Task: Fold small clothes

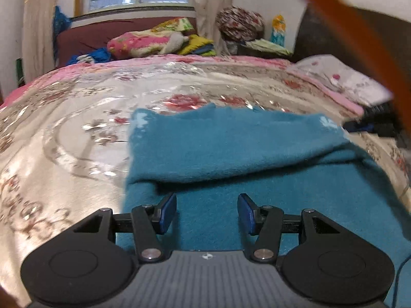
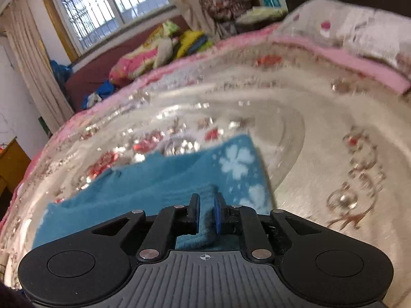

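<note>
one teal cloth (image 1: 231, 148) spread on one floral bedspread (image 1: 77, 128), far part folded over the near. left gripper (image 1: 207, 213) above it, fingers spread, empty. right gripper (image 2: 207, 214) pinching the cloth's near right edge.

The floral bedspread (image 1: 77, 133) lay open to the left of the teal cloth (image 1: 231, 148) and beyond it. A pillow (image 1: 341, 79) blocked the far right; piled bedding (image 1: 143, 42) crowded the far side.
</note>
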`<state>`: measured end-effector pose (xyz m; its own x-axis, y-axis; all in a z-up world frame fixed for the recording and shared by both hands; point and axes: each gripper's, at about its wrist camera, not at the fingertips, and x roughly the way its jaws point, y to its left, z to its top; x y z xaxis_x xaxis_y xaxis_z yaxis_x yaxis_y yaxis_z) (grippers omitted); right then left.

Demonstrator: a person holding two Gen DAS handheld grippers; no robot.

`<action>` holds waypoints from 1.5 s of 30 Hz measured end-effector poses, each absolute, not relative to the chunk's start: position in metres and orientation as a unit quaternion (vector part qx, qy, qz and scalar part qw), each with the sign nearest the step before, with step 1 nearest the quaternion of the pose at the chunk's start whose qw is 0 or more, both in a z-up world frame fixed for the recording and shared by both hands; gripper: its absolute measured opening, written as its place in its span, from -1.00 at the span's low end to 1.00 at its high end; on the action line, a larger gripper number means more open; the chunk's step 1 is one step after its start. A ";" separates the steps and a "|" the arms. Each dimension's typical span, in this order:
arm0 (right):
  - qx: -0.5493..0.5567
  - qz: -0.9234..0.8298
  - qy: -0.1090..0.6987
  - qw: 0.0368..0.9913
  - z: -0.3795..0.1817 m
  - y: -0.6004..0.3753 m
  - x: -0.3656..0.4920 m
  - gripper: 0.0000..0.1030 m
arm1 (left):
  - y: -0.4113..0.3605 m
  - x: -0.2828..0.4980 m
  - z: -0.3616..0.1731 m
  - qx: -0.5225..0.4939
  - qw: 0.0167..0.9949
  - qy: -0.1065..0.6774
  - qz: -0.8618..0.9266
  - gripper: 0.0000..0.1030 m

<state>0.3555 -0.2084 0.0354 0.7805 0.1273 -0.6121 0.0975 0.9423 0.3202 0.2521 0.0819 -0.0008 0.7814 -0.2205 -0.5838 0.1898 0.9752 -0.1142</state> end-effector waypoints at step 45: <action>0.147 0.066 0.501 0.850 0.019 -0.240 0.069 -0.52 | 0.121 0.060 -0.011 -0.054 0.905 0.409 -0.100 0.11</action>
<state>0.0691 -0.2400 0.0194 0.4885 0.2593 -0.8332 0.0351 0.9482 0.3157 0.0596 0.1214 -0.0109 0.6451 -0.2249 -0.7303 0.1361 0.9742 -0.1798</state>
